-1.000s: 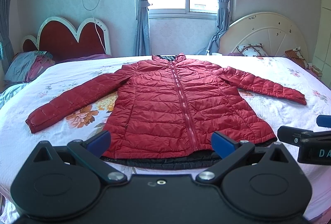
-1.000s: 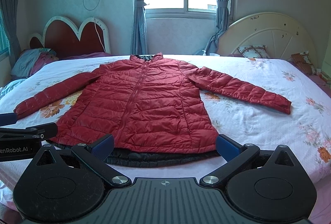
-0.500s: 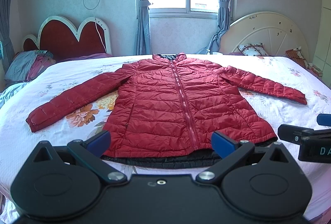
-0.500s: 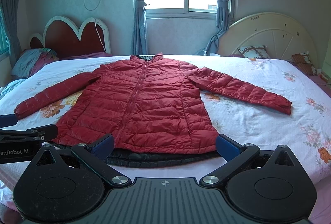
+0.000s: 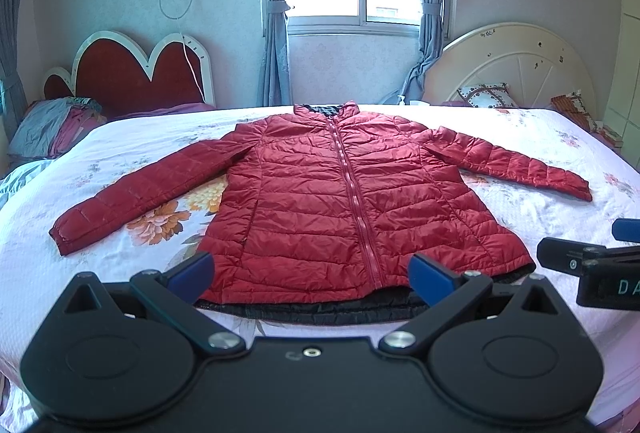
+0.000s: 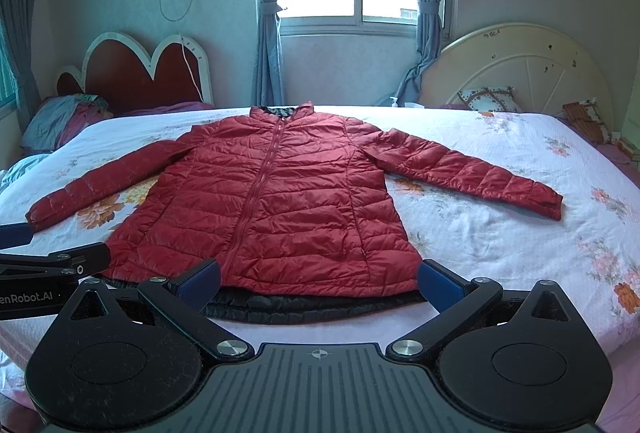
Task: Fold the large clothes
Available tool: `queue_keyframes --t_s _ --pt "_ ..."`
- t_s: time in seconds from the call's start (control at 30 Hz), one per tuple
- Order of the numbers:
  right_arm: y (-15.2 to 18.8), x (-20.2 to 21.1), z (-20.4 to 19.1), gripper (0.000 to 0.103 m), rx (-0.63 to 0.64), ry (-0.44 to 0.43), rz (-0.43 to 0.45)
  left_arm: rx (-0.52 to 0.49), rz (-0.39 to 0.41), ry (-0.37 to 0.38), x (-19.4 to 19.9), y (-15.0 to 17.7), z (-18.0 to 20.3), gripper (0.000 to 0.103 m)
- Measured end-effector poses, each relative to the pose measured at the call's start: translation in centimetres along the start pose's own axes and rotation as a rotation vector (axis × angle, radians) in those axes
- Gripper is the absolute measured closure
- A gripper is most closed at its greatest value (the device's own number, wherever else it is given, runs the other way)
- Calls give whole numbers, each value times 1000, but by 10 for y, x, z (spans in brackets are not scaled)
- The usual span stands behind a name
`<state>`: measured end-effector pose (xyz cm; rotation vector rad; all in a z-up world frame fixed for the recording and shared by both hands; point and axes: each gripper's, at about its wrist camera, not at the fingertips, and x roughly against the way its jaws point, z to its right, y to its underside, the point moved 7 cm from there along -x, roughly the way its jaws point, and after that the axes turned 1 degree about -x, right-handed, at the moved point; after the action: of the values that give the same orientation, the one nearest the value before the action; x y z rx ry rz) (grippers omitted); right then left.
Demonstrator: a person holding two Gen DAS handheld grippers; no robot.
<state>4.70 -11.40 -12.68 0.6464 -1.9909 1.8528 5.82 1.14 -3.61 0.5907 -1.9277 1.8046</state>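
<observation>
Nothing shifts: both grippers, left gripper (image 5: 310, 269) and right gripper (image 6: 320, 279), hover spread wide and empty, red jacket (image 5: 352, 201) lying dead ahead, zipper pointing away, hem nearest.

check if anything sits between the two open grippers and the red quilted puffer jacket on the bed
Nothing visible does. The red quilted puffer jacket lies flat on the floral bedsheet, directly ahead of the left gripper and right gripper.

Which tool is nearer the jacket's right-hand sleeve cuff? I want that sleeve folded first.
Right. The right tool hovers open near the hem with the cuff off to its right; the left tool sits farther left.
</observation>
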Motion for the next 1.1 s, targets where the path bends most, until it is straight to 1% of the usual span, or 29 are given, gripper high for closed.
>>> queue_keyframes --t_s 0.53,0.7,0.8,0.9,1.0,1.1 --pt "1 -2 0 0 2 -4 1 7 -7 -9 1 3 1 0" --pt "3 -4 4 0 -32 -13 -8 24 -17 -10 -1 6 -1 0" --pt "3 -5 6 0 -39 -25 -11 60 -14 3 -3 4 -3 0" --pt "2 -7 10 0 -49 -33 -6 68 -19 17 -8 3 -1 0" --pt "0 -14 16 0 -63 -35 -8 88 -27 54 -17 1 2 0" --pt "-7 -30 27 0 -108 -50 -18 102 -13 89 -27 -4 5 0"
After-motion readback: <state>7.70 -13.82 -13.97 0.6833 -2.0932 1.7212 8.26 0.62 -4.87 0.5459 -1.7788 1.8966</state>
